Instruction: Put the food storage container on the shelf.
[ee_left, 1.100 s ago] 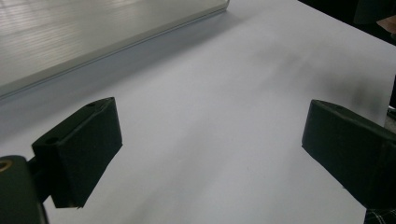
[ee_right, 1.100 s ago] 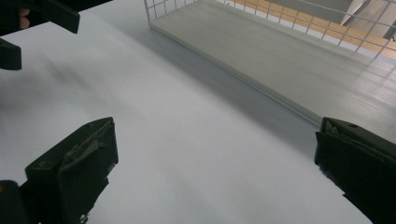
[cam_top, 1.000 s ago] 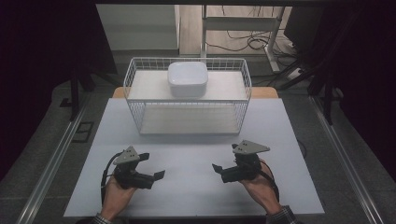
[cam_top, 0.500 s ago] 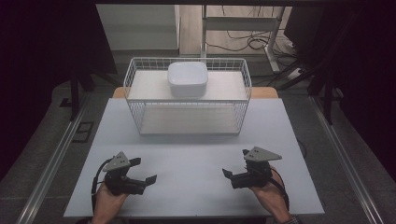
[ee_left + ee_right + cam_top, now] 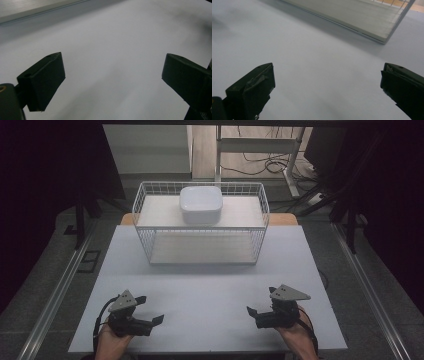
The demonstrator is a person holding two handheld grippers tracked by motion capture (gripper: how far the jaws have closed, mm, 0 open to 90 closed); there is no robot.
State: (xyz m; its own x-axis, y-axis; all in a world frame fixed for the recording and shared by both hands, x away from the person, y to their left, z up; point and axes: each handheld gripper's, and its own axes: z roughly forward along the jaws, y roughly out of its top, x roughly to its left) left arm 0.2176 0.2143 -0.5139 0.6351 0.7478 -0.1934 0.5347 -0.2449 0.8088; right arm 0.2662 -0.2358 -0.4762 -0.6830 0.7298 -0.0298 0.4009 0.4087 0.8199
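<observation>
A white wire basket [image 5: 200, 251] stands at the back middle of the white table [image 5: 210, 285]. In it lies a white rounded-square bowl [image 5: 200, 204], toward the back. My left gripper [image 5: 150, 309] rests near the front left edge, held by a hand, jaws pointing right. In the left gripper view my left gripper [image 5: 112, 82] is open wide over bare table. My right gripper [image 5: 261, 301] is near the front right edge, jaws pointing left. In the right gripper view my right gripper [image 5: 327, 85] is open and empty, with the basket's bottom edge [image 5: 362, 22] far ahead.
Metal rails [image 5: 55, 295] run along the floor on both sides of the table. Behind the table are desk legs and loose cables [image 5: 260, 165]. Dark curtains close off both sides. A wide stretch of table lies between the basket and the grippers.
Both hands have drawn back toward the table's near edge and moved farther apart. Both grippers stay open. The basket and bowl have not moved.
</observation>
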